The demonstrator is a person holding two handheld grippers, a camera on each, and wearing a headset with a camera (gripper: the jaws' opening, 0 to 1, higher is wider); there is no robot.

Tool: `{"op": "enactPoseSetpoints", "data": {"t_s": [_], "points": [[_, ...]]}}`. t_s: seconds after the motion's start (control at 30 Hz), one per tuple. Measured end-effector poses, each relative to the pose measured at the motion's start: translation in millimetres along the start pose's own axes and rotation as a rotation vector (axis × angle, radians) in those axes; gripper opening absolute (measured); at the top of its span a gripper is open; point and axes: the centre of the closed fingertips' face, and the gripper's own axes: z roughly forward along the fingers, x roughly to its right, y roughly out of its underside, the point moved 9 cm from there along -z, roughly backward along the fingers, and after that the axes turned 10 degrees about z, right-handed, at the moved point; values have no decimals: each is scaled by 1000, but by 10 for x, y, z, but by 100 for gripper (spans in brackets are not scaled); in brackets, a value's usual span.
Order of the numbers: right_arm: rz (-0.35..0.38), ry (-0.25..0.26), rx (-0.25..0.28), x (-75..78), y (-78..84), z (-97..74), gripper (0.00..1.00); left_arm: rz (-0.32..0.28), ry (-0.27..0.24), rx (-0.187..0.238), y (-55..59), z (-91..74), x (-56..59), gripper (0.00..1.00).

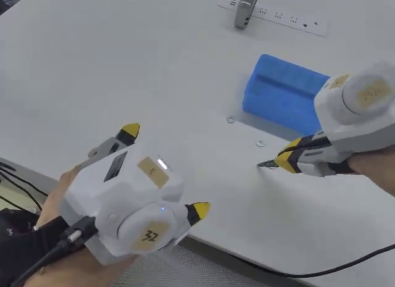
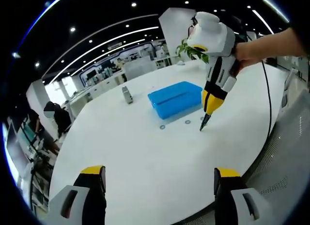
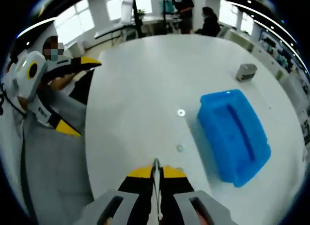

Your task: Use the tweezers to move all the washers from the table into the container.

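**Here, tweezers were poised low beside loose washers on a white table**

At the far left of the head view, the left gripper (image 1: pixel 164 170) was held just above the near edge of the white table (image 1: pixel 123 65). Its yellow-tipped jaws were spread wide with nothing between them.

Further right, one small washer (image 1: pixel 230 120) lay flat on the table just in front of the container's near corner. A second washer (image 1: pixel 260 143) lay a little nearer the person, close to the tool. In the right gripper view there may have been a third by the tool's point, but it was too small to be sure.

Next came the tweezers (image 1: pixel 266 165), gripped by their back end, with the point slanting down close to the tabletop. Their arms looked pressed nearly together, and I could not tell whether anything was pinched at the tip.

The blue plastic container (image 1: pixel 284 92) sat behind them, and no washers could be made out in it.

At the far right, the right gripper (image 1: pixel 285 160) had its jaws clamped on the tweezers.

The washers looked thin, light, stiff and probably slippery on the smooth surface. The best hold would likely be across the ring, with one tip through the hole and the other outside the rim.
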Motion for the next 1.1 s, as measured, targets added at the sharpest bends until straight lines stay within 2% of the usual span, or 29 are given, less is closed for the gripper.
{"op": "enactPoseSetpoints", "data": {"t_s": [0.03, 0.2, 0.33, 0.43, 0.6, 0.73, 0.9, 1.1], "points": [[-6, 0, -21, 2, -5, 2, 1, 0, 0, 0, -1, -1, -1, 95], [-17, 1, -26, 16, -135, 21, 1, 1, -1, -3, 1, -1, -2, 94], [-43, -14, -41, -41, -257, 69, 1, 2, 0, -5, 3, 1, -1, 94], [-71, -18, -74, -69, -308, 82, 1, 4, 0, -7, 5, 4, -1, 93], [-88, -13, -118, -74, -300, -9, 1, 4, -4, -7, 8, 7, -8, 92], [-94, -6, -153, -65, -201, -77, 1, 3, 1, -2, 2, 6, -3, 92], [-107, -1, -197, -93, -117, -54, 1, 1, 2, 3, -2, 4, -3, 92], [-114, -4, -193, -125, -231, -6, 1, 1, 1, 3, 1, 4, -7, 92]]}}
